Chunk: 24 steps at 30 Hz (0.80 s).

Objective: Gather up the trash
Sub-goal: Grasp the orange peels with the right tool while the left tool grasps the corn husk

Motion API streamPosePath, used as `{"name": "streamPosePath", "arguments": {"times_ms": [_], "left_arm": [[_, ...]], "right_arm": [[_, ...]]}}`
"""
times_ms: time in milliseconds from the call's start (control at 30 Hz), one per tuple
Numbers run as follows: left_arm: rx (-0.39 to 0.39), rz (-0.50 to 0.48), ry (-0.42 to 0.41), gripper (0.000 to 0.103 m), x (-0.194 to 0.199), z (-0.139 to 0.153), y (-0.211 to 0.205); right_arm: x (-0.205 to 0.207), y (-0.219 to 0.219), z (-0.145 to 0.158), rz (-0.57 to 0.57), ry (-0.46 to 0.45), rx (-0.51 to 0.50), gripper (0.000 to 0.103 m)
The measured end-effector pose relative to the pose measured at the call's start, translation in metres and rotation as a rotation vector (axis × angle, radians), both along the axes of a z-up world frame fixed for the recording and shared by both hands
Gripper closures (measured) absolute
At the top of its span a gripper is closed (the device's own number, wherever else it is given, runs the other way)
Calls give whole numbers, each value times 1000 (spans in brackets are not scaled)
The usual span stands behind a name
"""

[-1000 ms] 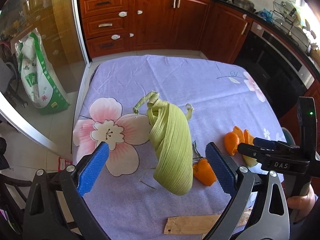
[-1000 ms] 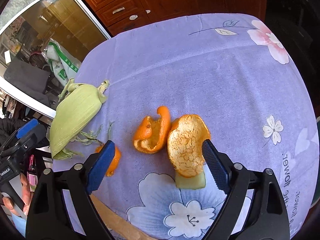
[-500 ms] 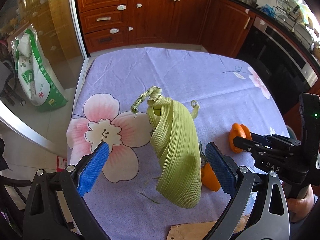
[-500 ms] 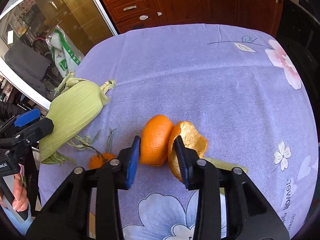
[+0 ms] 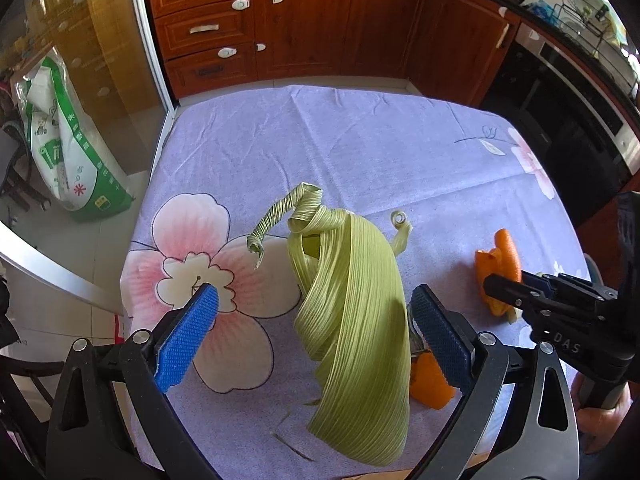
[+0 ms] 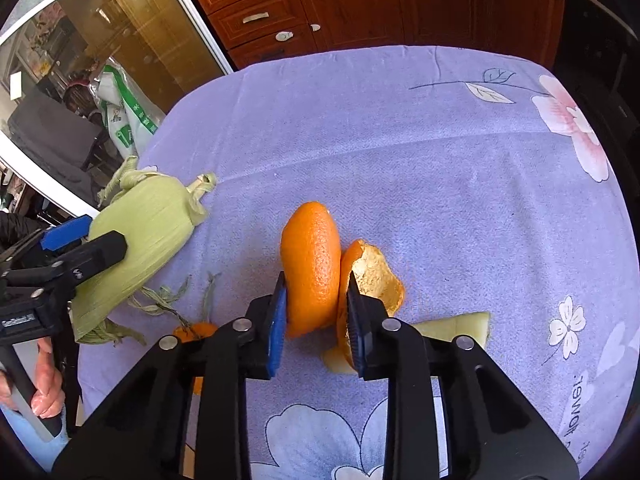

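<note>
My right gripper (image 6: 316, 316) is shut on an orange peel (image 6: 312, 264); a second peel (image 6: 374, 276) leans against its right finger. In the left wrist view the held peel (image 5: 500, 256) sticks up beyond the right gripper. My left gripper (image 5: 316, 332) is open, its blue pads on either side of a green corn husk (image 5: 356, 308) lying on the purple flowered tablecloth (image 5: 360, 144). The husk (image 6: 140, 228) also shows in the right wrist view. A small orange peel (image 5: 430, 384) lies beside the husk under my left gripper's right finger.
A pale melon rind (image 6: 456, 326) lies behind my right gripper's right finger. Husk strands (image 6: 168, 300) and a small orange piece (image 6: 196, 330) lie at the left. Wooden cabinets (image 5: 320, 20) stand beyond the table, a green-white bag (image 5: 60, 140) on the floor left.
My right gripper closed on the orange peel and has tipped it upright. My left gripper moved slightly forward over the husk, still open.
</note>
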State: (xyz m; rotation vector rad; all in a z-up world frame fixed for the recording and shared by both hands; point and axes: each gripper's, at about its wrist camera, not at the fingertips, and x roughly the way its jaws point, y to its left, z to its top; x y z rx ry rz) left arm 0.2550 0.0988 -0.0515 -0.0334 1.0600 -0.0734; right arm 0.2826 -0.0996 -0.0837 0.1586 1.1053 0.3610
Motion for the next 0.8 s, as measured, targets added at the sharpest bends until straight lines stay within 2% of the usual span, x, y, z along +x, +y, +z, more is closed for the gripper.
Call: {"name": "streamPosePath", "arguments": {"times_ms": [100, 400, 600, 667, 800], "left_arm": [[1, -1, 16, 6, 6, -5, -1], [-10, -7, 53, 7, 15, -21, -9], [-10, -28, 63, 27, 17, -22, -16], [-26, -41, 62, 49, 16, -21, -18], [-1, -40, 41, 65, 12, -16, -23]], "right_arm": [[0, -6, 8, -3, 3, 47, 80], [3, -15, 8, -2, 22, 77, 80], [3, -18, 14, -4, 29, 126, 80], [1, -17, 16, -5, 25, 129, 80], [-3, -20, 21, -9, 19, 139, 80]]}}
